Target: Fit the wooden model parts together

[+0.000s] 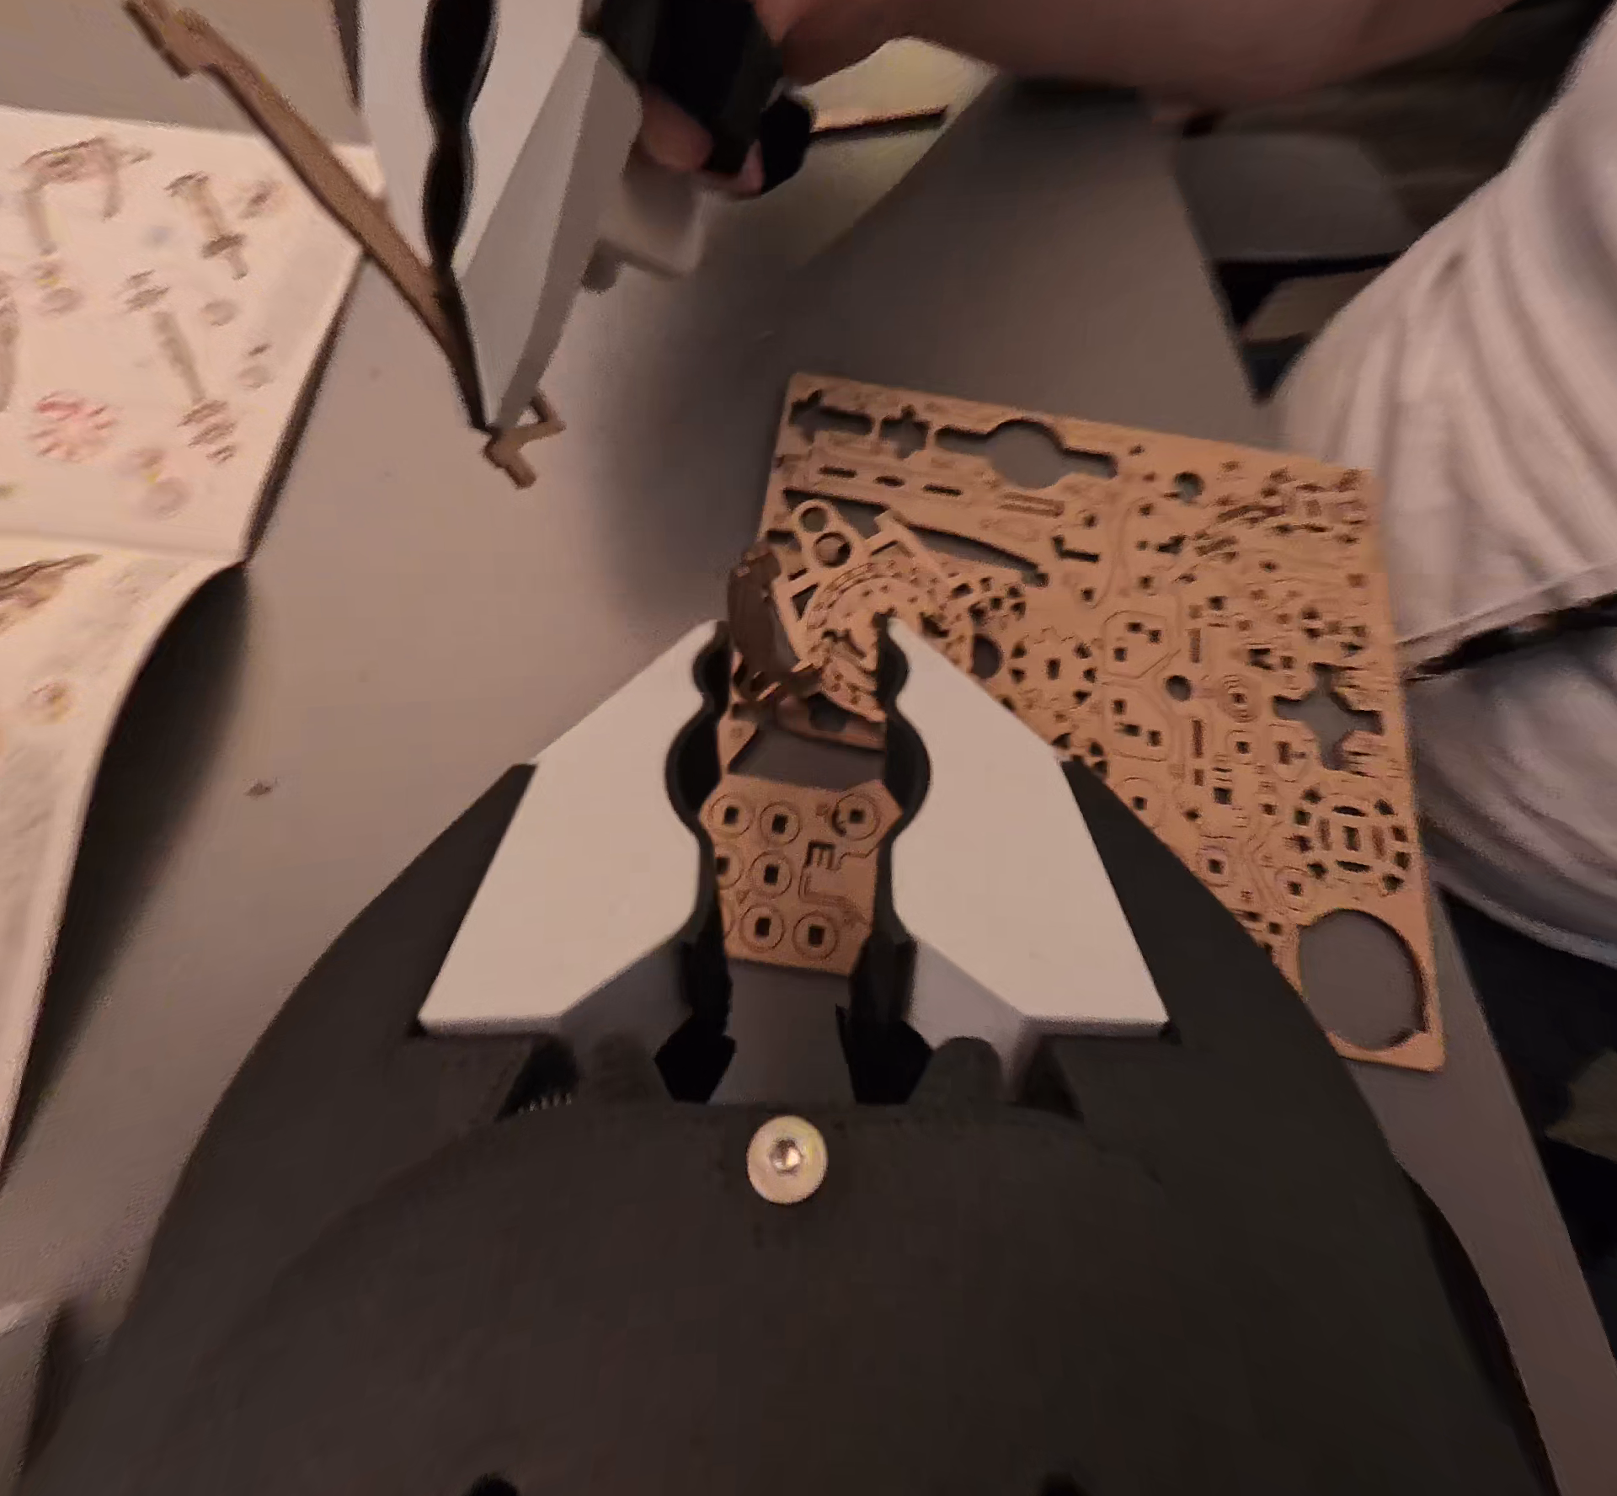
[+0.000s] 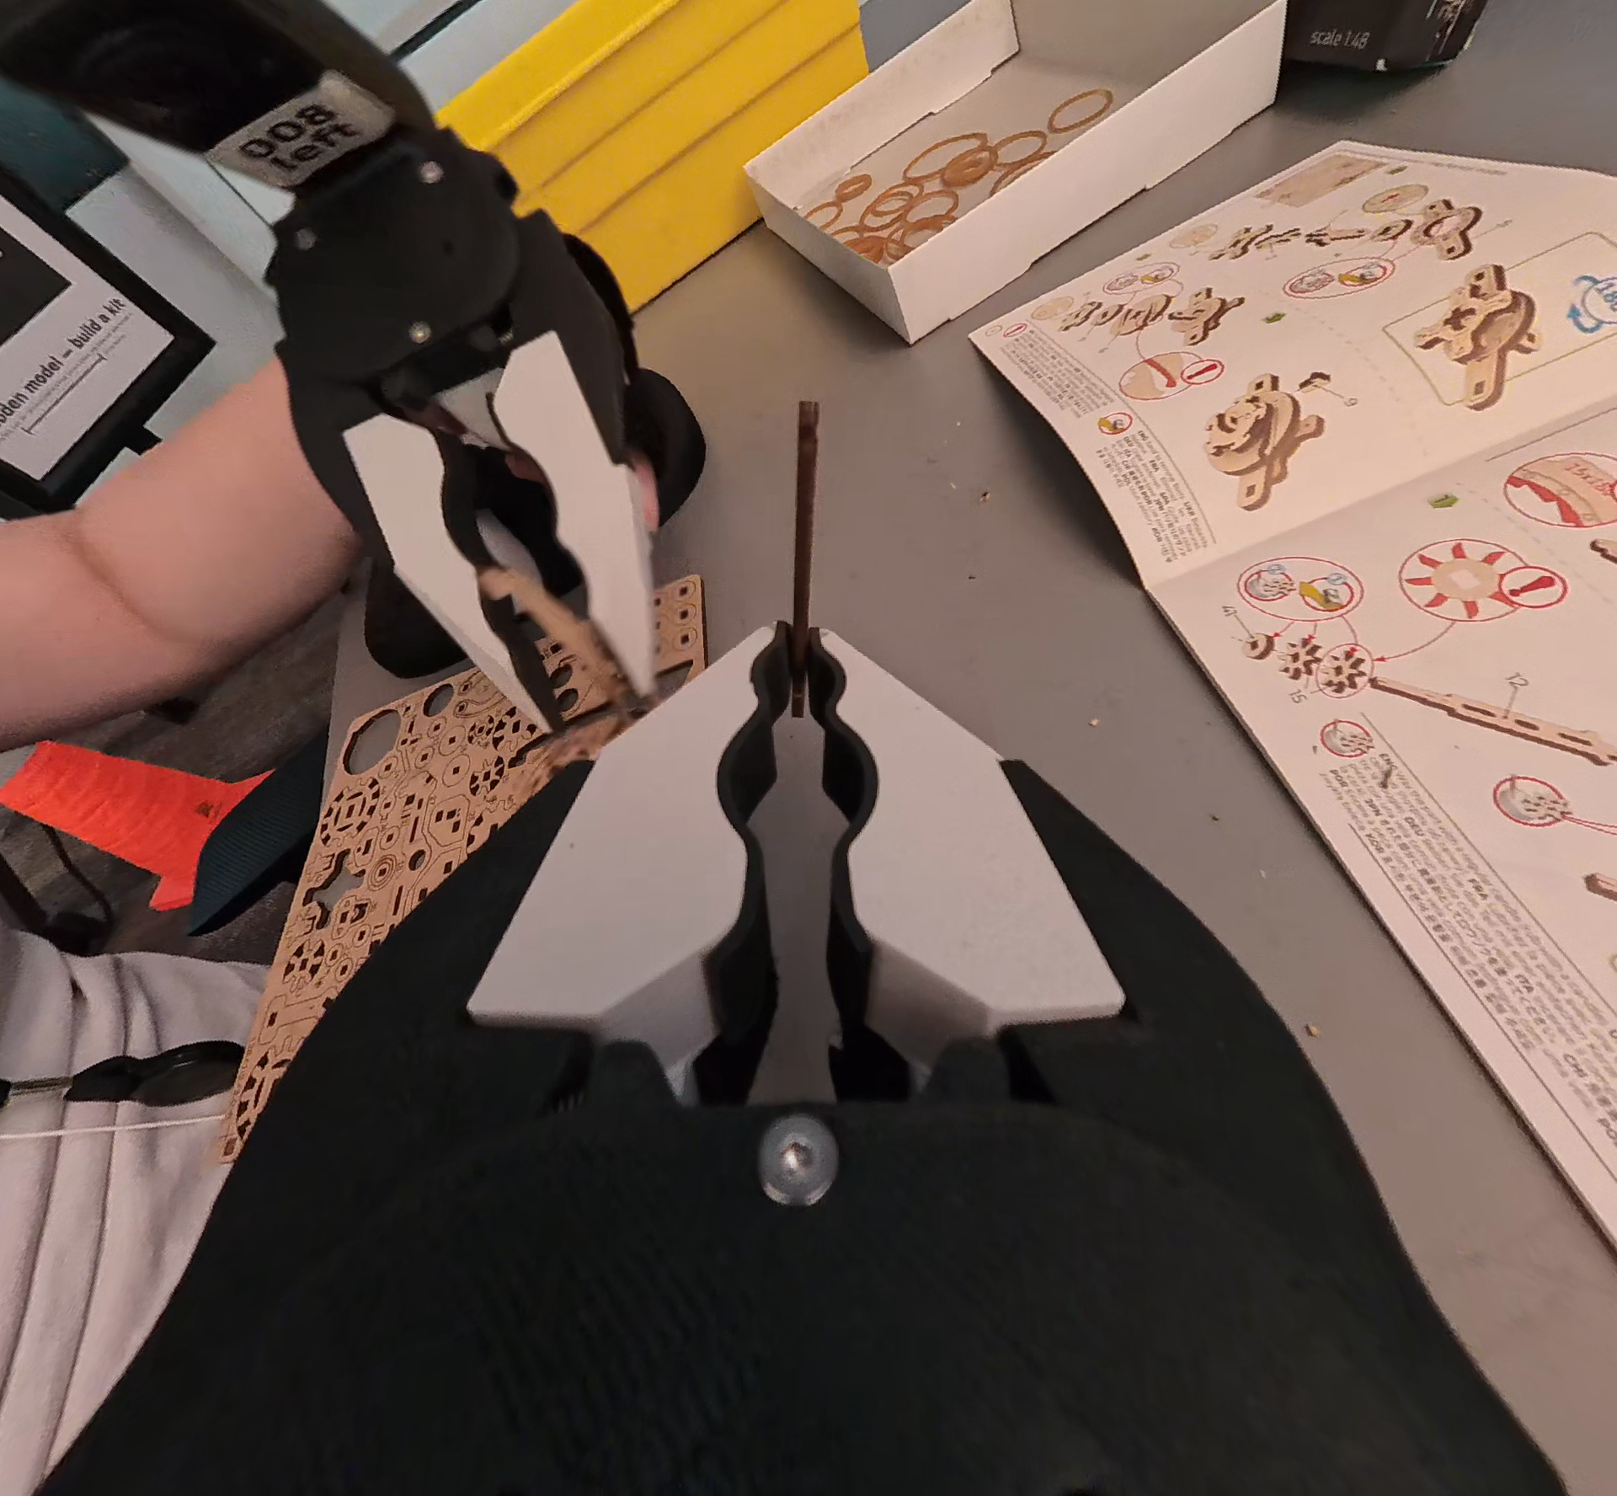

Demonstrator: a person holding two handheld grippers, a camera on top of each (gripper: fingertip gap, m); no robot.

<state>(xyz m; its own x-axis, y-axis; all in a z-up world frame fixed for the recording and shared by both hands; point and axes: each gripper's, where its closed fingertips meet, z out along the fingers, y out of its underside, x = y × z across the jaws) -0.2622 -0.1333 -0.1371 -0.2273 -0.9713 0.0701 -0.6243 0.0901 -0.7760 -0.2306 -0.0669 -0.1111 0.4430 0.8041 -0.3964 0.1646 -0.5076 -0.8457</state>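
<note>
Above the grey tabletop, left claw is clamped on a small wooden sub-assembly over the punched sheet. Right claw pinches a thin wooden strip edge-on. Judgement: square the strip's notched end to its slot before pressing; keep both grips firm.

Left hand-held gripper grips wooden assembly above punched sheet.

Matt laser-cut wooden sheet; smooth grey tabletop; glossy paper instruction leaflet
</note>
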